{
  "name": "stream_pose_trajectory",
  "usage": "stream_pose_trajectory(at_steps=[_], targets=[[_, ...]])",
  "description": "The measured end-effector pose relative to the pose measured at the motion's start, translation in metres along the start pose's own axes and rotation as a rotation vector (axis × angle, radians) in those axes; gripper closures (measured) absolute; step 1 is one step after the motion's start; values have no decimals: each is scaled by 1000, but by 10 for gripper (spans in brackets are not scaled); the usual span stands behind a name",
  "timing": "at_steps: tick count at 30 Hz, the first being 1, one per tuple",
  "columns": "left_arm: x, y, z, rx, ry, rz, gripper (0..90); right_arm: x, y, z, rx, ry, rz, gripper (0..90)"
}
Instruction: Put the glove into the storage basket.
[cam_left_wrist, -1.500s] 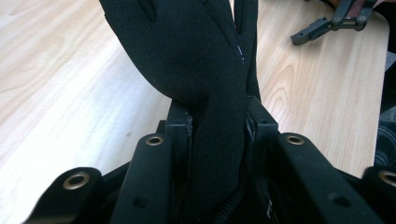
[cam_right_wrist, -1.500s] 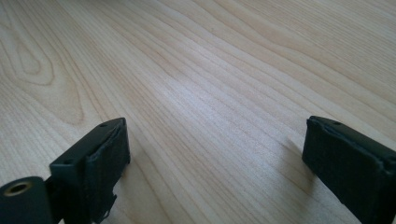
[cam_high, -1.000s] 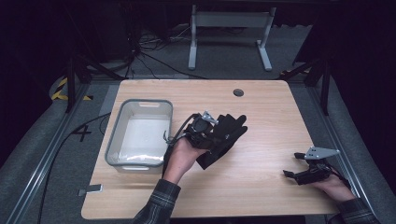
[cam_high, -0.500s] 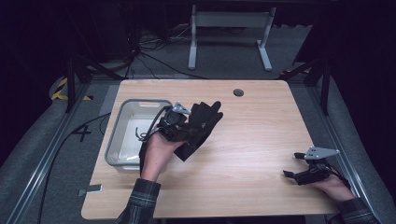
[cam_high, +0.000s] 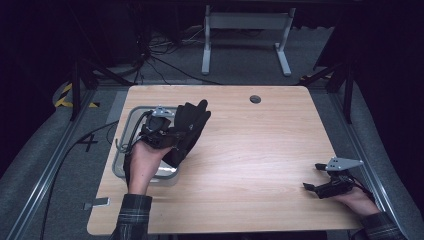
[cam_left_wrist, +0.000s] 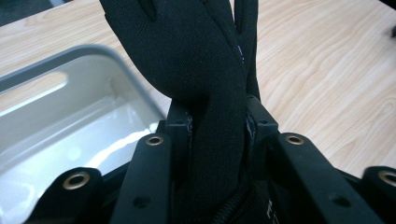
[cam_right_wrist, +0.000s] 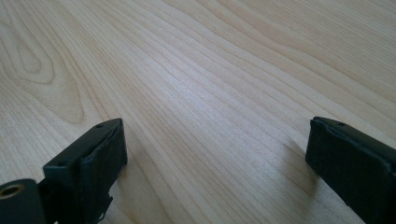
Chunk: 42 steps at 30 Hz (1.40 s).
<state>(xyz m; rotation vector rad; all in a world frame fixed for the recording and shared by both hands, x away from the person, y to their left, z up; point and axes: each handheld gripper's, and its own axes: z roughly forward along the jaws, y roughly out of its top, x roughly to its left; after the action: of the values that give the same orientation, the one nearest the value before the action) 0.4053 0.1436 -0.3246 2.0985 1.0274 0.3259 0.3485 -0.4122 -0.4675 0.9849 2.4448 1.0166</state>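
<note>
A black glove (cam_high: 191, 121) hangs pinched between the jaws of my left gripper (cam_high: 172, 136), held in a person's hand above the right edge of a grey plastic bin (cam_high: 121, 150). In the left gripper view the glove (cam_left_wrist: 196, 70) runs up between the two pads, its fingers spreading above, and my left gripper (cam_left_wrist: 217, 122) is shut on it. The bin (cam_left_wrist: 46, 63) lies below and to the left, with nothing in the part of it that shows. My right gripper (cam_high: 314, 176) rests low at the table's front right, open, with only bare wood between its jaws (cam_right_wrist: 217, 149).
The wooden table (cam_high: 260, 145) has a small round hole (cam_high: 255, 99) near its far edge. A small grey tab (cam_high: 96, 203) lies at the front left corner. A metal stand (cam_high: 245, 35) and cables sit on the dark floor beyond.
My left gripper has carried the glove leftward and slightly up, from beside the bin to above the bin's right edge. The right gripper has stayed put.
</note>
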Motion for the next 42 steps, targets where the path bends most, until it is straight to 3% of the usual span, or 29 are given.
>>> stream_pose_trajectory(at_steps=[8, 22, 31, 42], targets=[[17, -13, -8, -21, 38, -51, 694, 0, 0, 0, 0, 0, 1, 57], [43, -35, -6, 0, 95, -115, 694, 0, 0, 0, -1, 0, 0, 57], [61, -46, 10, 56, 114, -152, 694, 0, 0, 0, -1, 0, 1, 57], [69, -49, 33, 140, 111, -157, 683, 0, 0, 0, -1, -1, 3, 57]])
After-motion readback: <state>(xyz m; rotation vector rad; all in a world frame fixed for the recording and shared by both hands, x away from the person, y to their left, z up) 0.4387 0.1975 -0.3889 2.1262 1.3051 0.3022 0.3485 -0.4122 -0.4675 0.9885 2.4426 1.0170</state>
